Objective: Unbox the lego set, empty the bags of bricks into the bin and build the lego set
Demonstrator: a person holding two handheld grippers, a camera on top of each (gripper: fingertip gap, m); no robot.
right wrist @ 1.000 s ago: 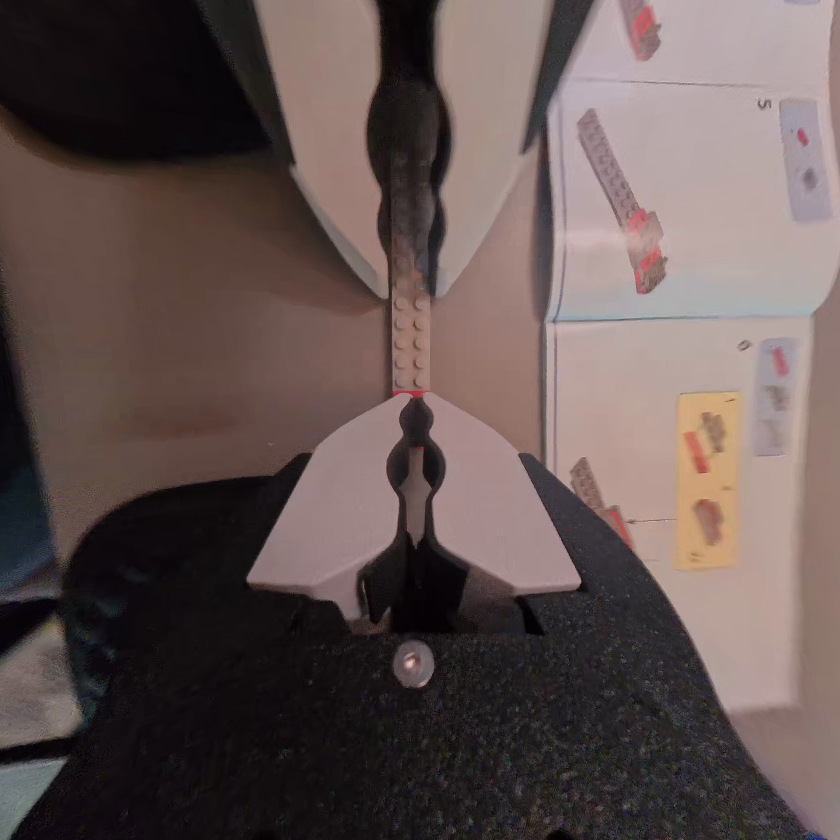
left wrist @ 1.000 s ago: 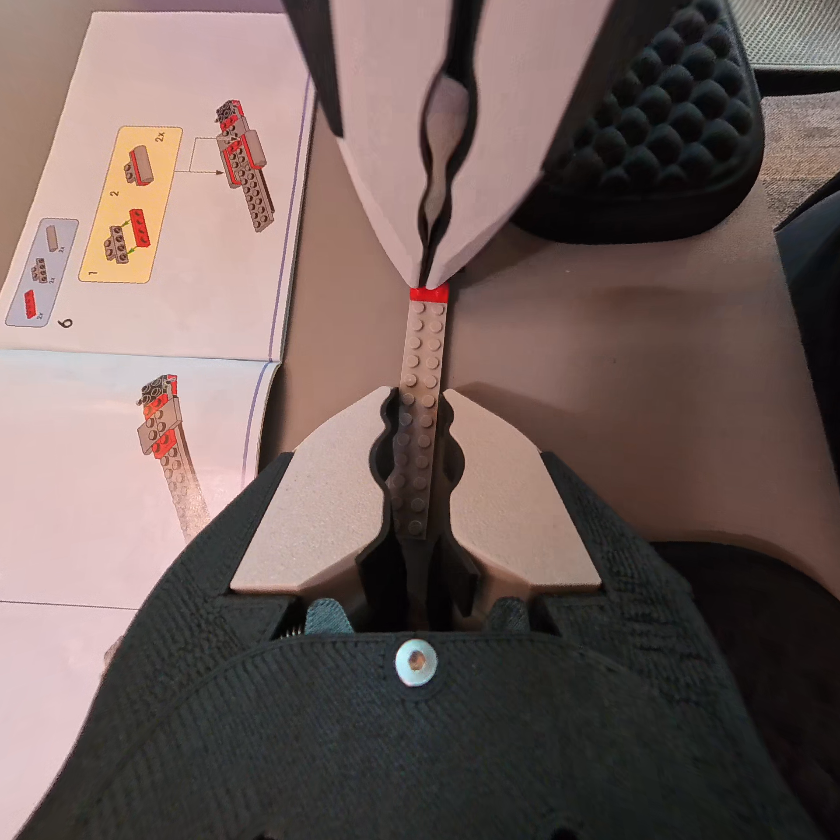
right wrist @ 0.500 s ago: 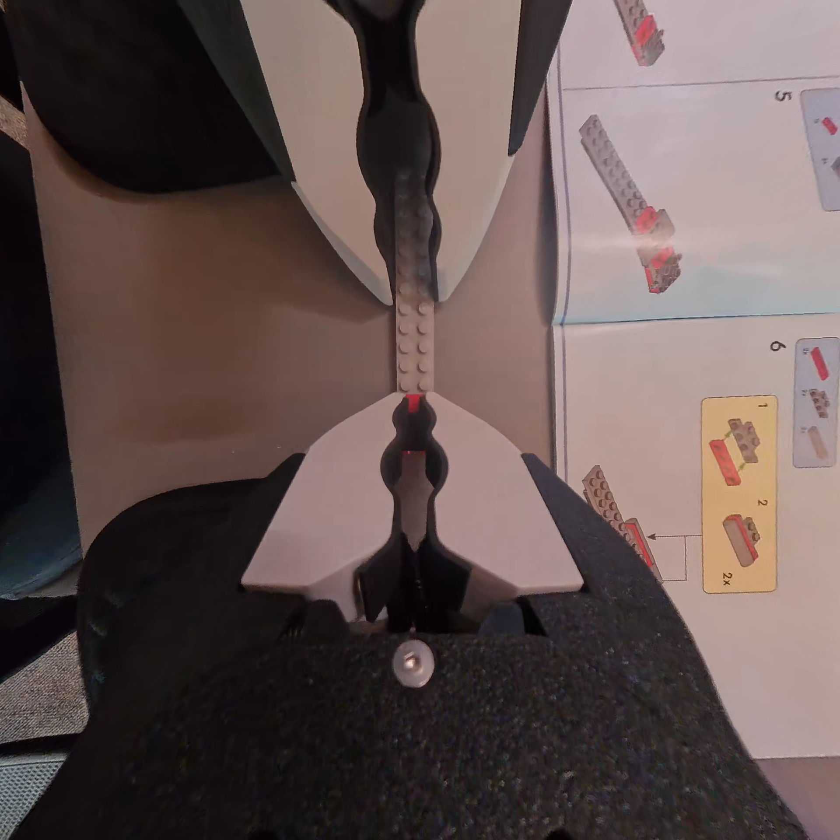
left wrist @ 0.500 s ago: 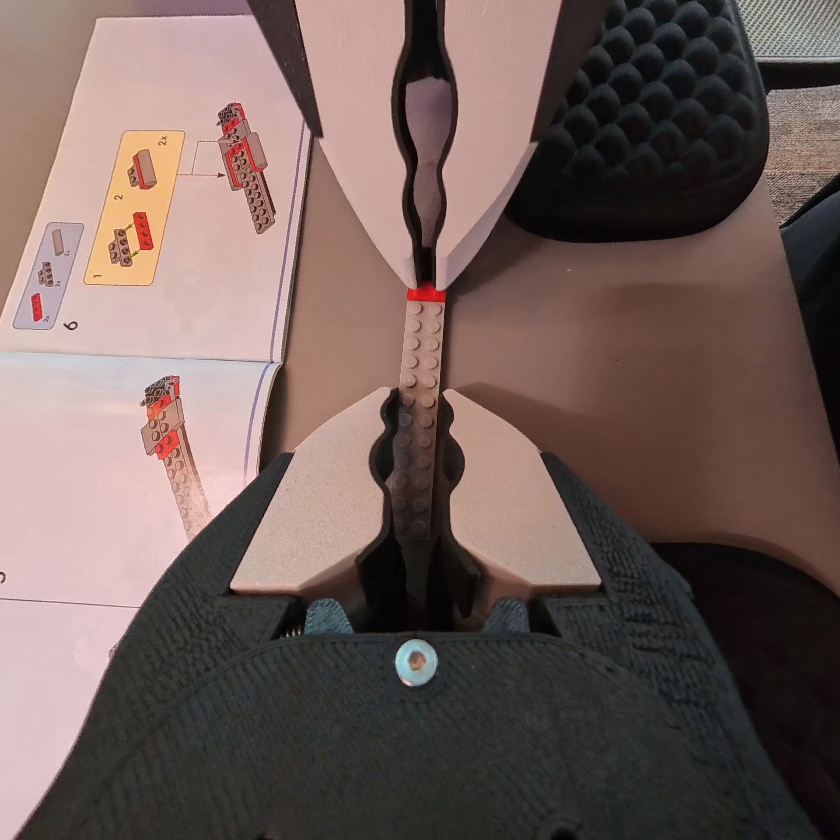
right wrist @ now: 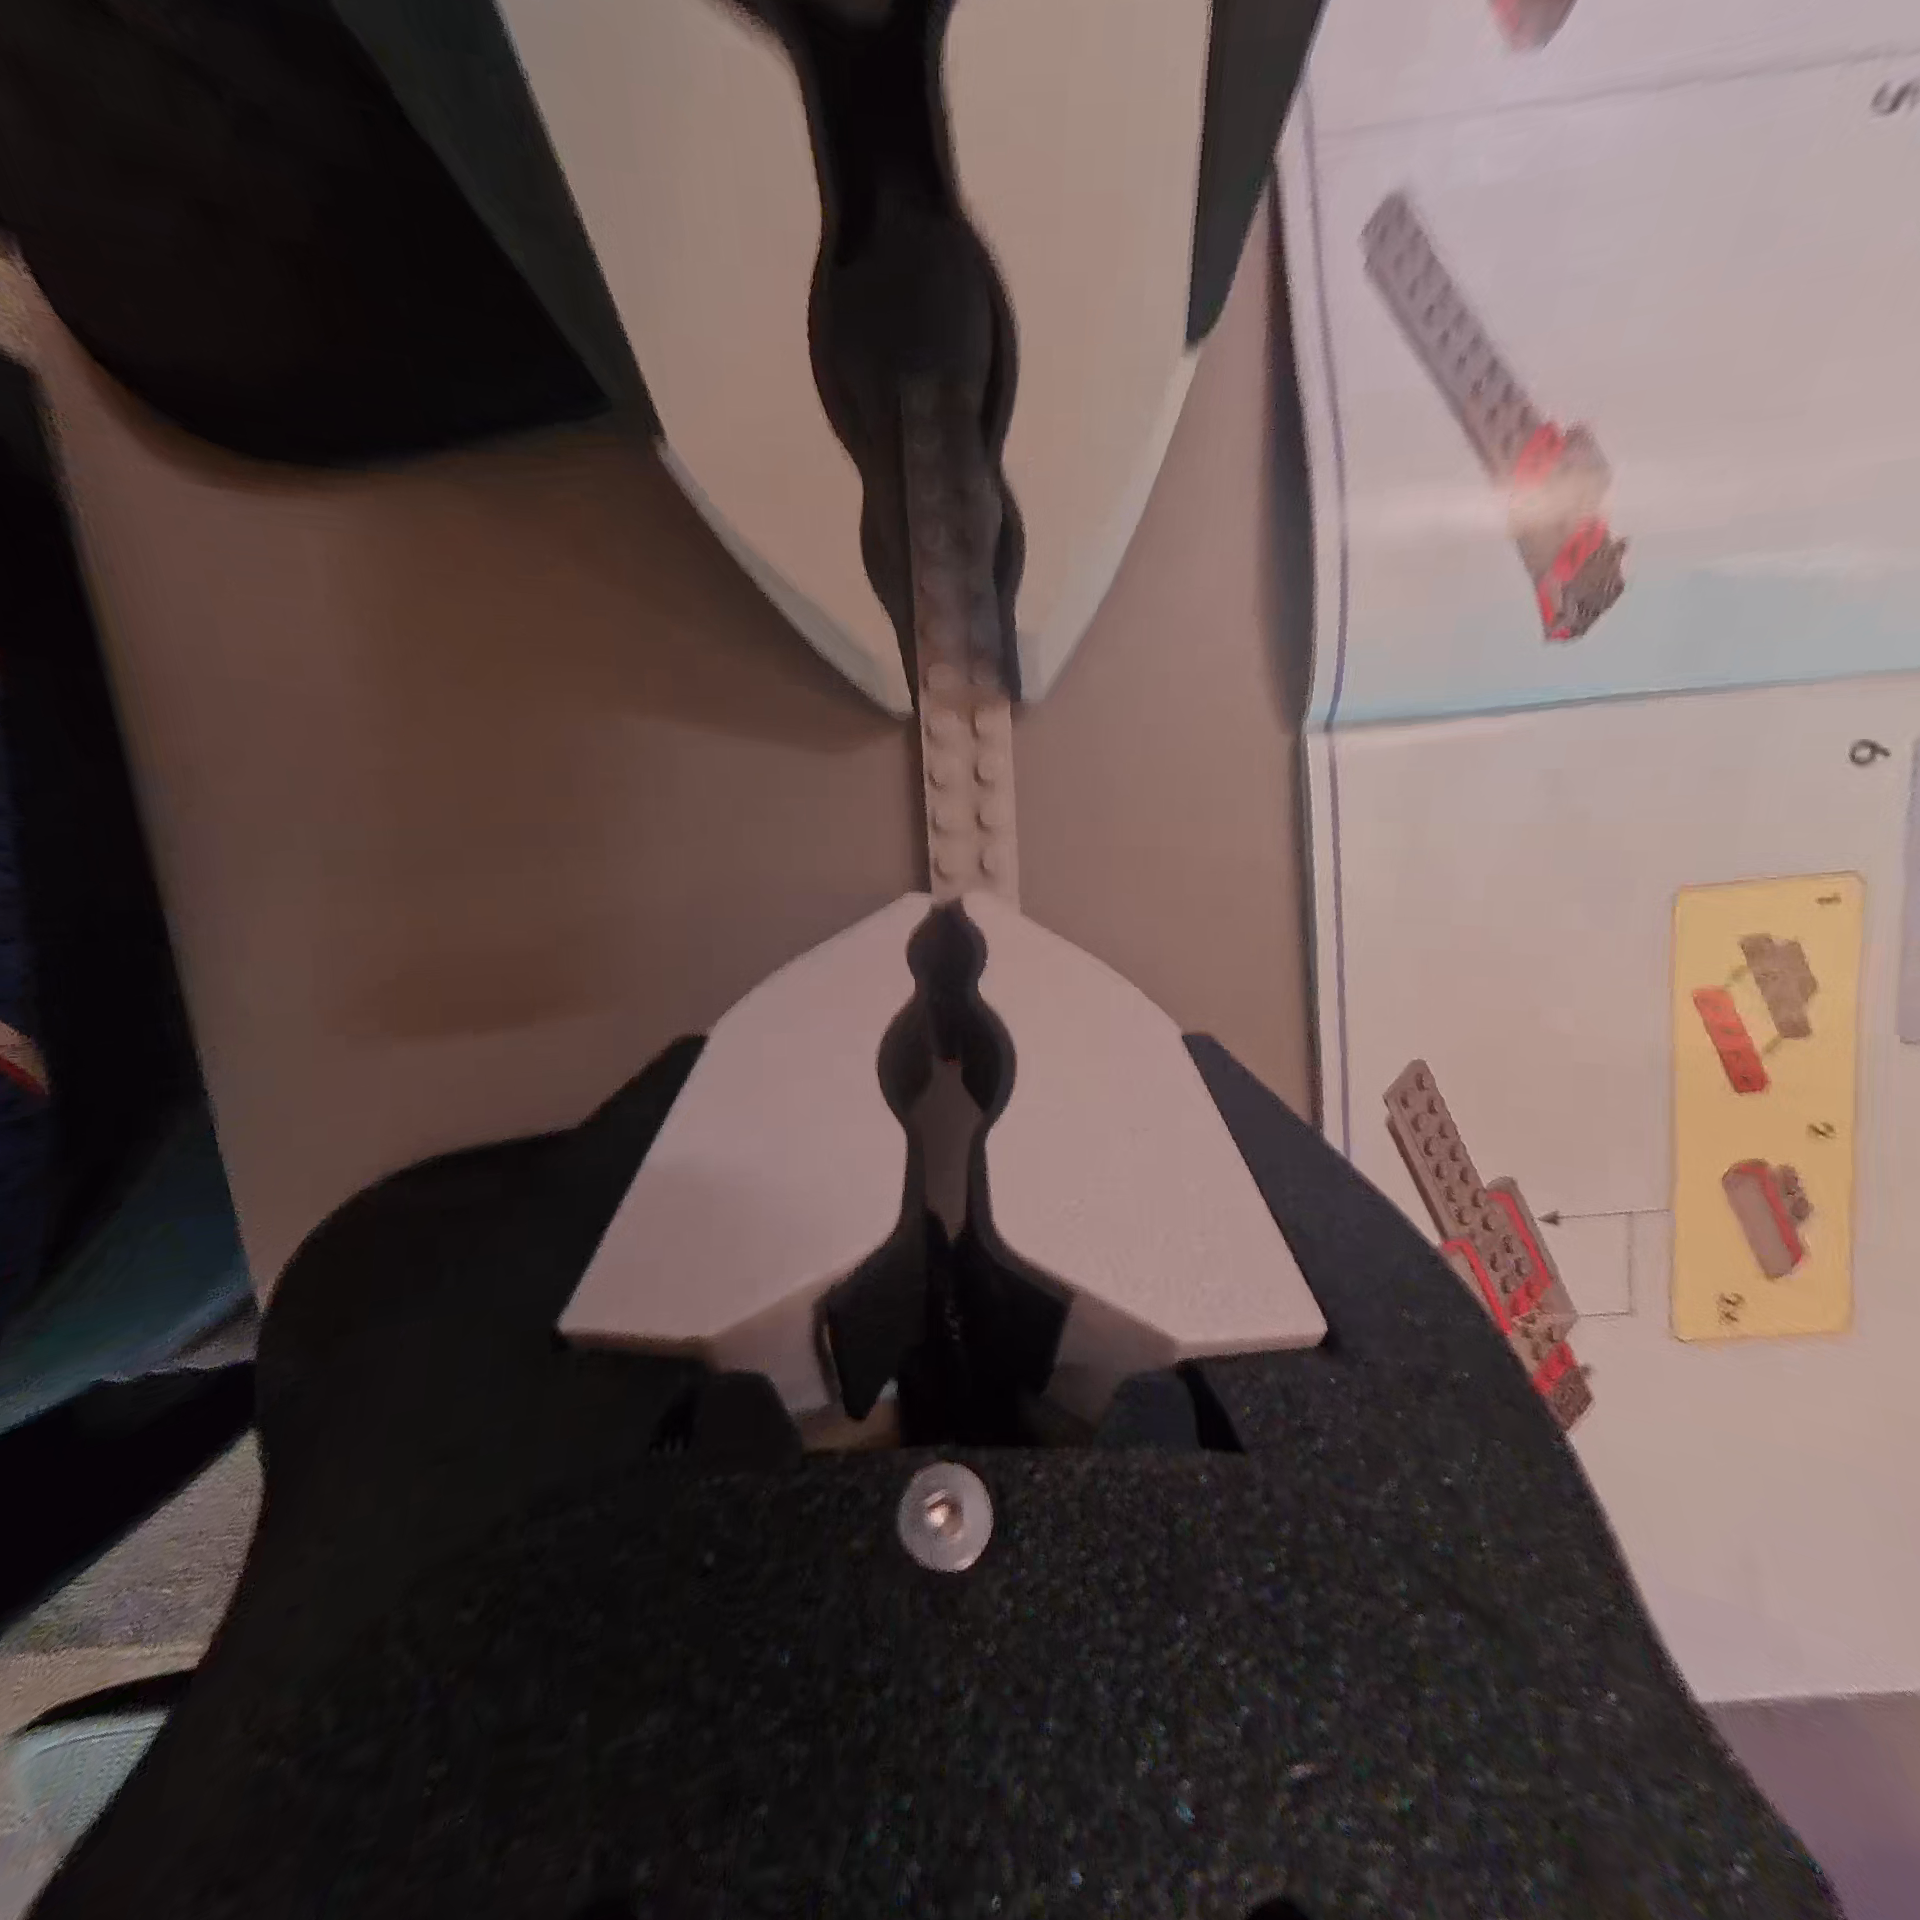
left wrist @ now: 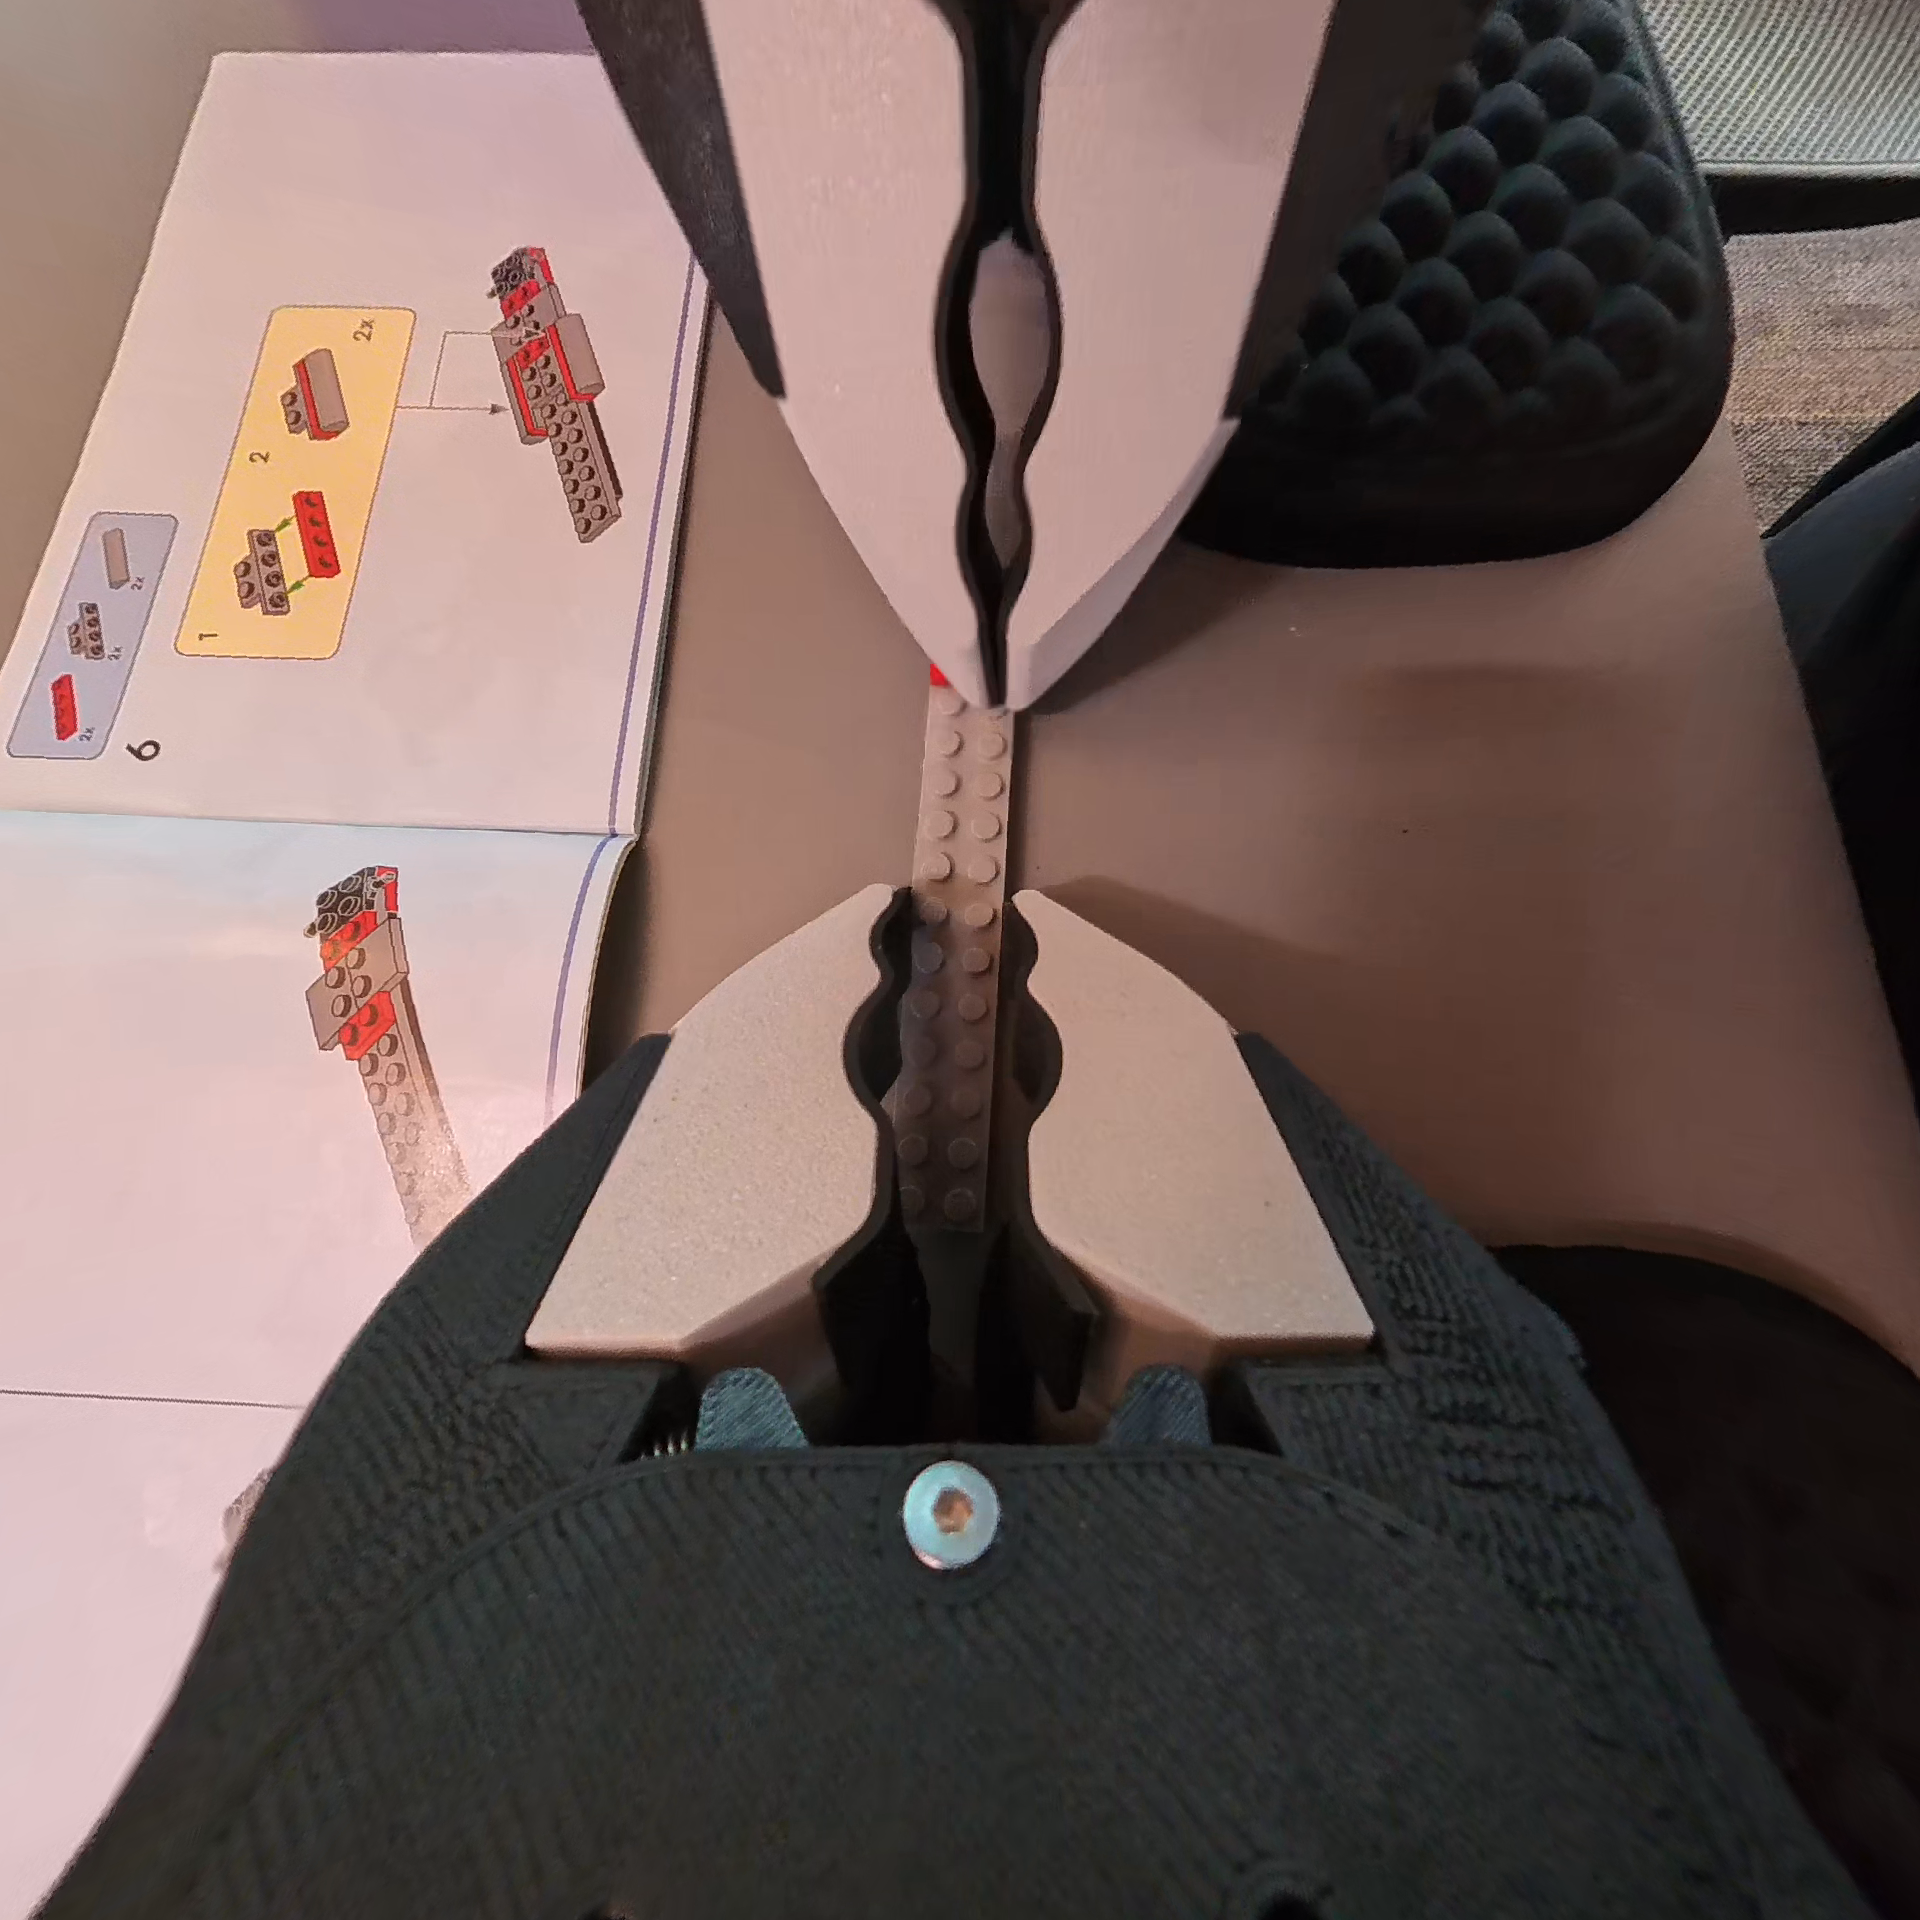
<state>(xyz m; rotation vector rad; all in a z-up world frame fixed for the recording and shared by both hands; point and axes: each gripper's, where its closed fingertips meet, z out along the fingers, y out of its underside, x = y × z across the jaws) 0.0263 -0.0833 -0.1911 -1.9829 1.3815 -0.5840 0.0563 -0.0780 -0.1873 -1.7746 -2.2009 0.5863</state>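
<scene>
Long grey studded plate (left wrist: 961, 935) held level above the tabletop (left wrist: 1403, 831), near end clamped in left gripper (left wrist: 954, 904), far end carrying a red piece (left wrist: 940, 675)

tan tabletop (left wrist: 1403, 831) | black dimpled cushion (left wrist: 1507, 312) | grey carpet (left wrist: 1818, 343)

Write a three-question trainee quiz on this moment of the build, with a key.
1. True or false: the left gripper is shut on the long grey plate.
2. On which side of the left gripper, in its own view, does the open instruction booklet lie?
3. The right gripper meets the plate at its: (a) far end, (b) middle, (c) not at all.

Key: 1 true; 2 left; 3 (a), where a bit of red piece shows.
</scene>
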